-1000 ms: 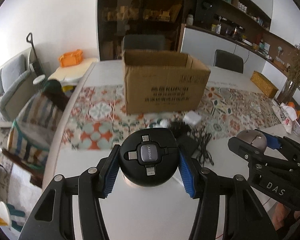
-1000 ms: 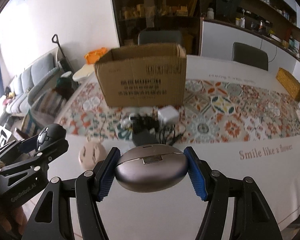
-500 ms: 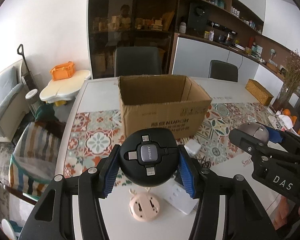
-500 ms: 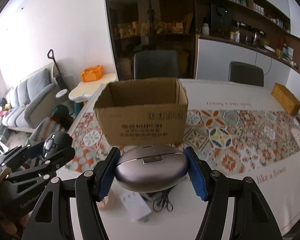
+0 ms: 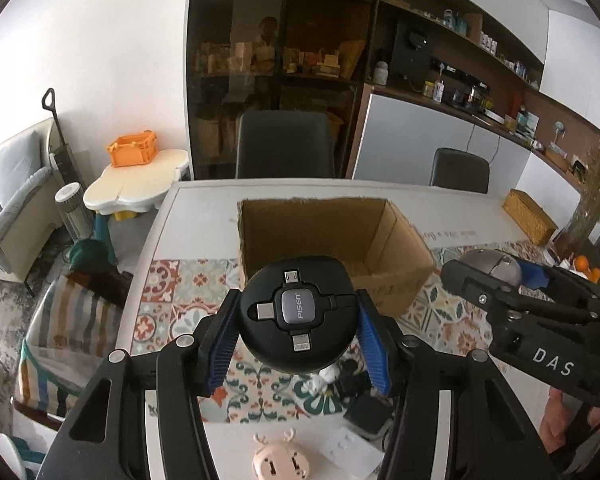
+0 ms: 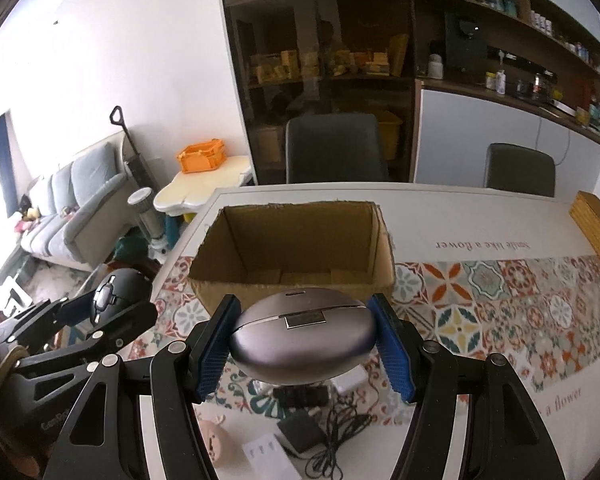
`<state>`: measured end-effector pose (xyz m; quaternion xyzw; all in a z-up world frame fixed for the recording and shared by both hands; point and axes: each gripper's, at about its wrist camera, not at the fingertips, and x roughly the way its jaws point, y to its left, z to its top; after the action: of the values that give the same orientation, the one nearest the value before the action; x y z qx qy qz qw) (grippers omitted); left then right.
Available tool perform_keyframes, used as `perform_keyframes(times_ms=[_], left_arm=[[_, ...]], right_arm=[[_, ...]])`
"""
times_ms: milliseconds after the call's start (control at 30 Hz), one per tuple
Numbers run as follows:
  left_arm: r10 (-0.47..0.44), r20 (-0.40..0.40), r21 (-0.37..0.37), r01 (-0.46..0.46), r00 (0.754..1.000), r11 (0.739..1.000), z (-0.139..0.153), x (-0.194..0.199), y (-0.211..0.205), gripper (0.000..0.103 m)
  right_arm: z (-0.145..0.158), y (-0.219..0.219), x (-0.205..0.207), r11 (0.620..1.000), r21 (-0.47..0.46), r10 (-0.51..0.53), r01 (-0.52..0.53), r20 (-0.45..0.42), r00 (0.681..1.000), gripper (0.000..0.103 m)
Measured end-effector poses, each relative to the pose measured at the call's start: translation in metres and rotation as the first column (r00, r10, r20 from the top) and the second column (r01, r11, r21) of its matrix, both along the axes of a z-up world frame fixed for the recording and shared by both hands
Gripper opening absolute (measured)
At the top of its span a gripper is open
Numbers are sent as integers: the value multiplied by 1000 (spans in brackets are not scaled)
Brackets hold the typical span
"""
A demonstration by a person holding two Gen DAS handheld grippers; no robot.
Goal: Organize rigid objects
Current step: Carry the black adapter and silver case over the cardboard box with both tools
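Note:
My left gripper (image 5: 298,326) is shut on a round black PISEN cable reel (image 5: 299,314) and holds it high above the table, just in front of the open cardboard box (image 5: 340,240). My right gripper (image 6: 304,344) is shut on a grey oval case (image 6: 303,346), also raised before the box (image 6: 296,256). The right gripper with the case shows at the right of the left wrist view (image 5: 496,280); the left gripper shows at the left of the right wrist view (image 6: 108,300). The box floor looks bare apart from its flaps.
Below the grippers on the table lie a pink deer-shaped plug (image 5: 278,458), a white power strip (image 5: 352,452), a black adapter with cables (image 6: 304,432) and a white charger (image 6: 350,380). A wicker box (image 5: 530,222) stands at the far right. Dark chairs (image 5: 284,146) stand behind the table.
Both grippers have risen with their objects and moved towards the box; I now look down into its open top. Both grips are unchanged.

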<state>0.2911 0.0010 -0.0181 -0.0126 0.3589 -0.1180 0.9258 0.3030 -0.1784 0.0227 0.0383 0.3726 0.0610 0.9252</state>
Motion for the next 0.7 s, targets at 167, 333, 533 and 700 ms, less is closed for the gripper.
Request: perform_keyframes(times_ms=[167,333,533,700], left_arm=[[-3,-25,-8,3,1000,1000,7,28,-3,55],[-4,-26,-1,4,1000,1000,12,49,-9,55],[-5,-57,30,6,998,1000,9,79,-15,55],[0,-136,43,6,991,999,-6,111,-19,55]], right_arm=[[3,-4,26,1000,15,14,-14,-13,1000,65],[4,-9,51,999,40,17,-16,-34,999,65],[-1,-14,82,999,40,6,-3,-79,997,65],[-14,-13,109,1000,25,15,-12,-144,989,65]])
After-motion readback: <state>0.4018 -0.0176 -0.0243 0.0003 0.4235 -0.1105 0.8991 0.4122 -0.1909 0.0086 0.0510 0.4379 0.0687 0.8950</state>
